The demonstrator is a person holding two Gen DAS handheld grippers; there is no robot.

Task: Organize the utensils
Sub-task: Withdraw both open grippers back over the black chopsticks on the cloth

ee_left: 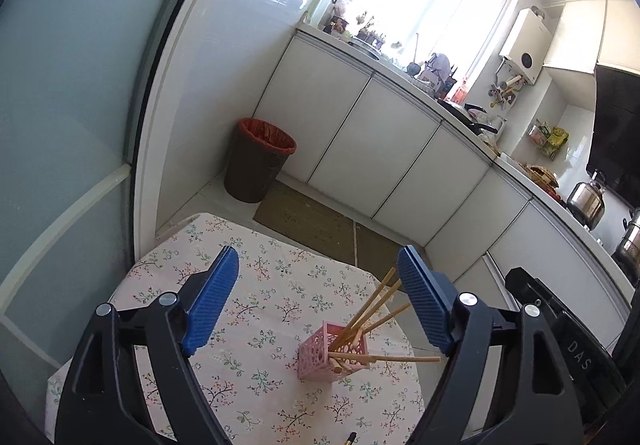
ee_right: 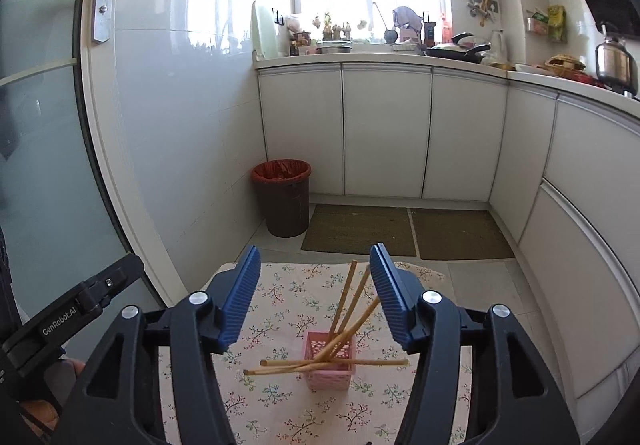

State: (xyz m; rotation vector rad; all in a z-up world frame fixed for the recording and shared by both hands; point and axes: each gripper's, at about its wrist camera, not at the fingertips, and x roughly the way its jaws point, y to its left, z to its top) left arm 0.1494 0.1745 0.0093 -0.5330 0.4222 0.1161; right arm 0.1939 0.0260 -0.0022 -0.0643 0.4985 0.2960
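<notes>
Left tool: the left tool hangs over the floral-clothed worktop, its blue pads spread wide with nothing between them.
Holder from the left view: the pink holder stands on the cloth at about 5 o'clock from the midpoint of the pads, below and nearer the right pad, apart from both.
Right tool: the right tool also stands spread, pinching nothing; the pink holder sits at 6 o'clock beneath the gap.
Holder contents: wooden chopsticks fill the lattice-walled holder; three lean upright toward 12 to 1 o'clock, rising between the right tool's pads without visibly touching them, while two lie nearly flat across the rim, their ends pointing to 3 and 9 o'clock.
Bin: a dark waste bin with a red liner stands on the floor against the wall, at 11 o'clock beyond the worktop; its contents cannot be told.
</notes>
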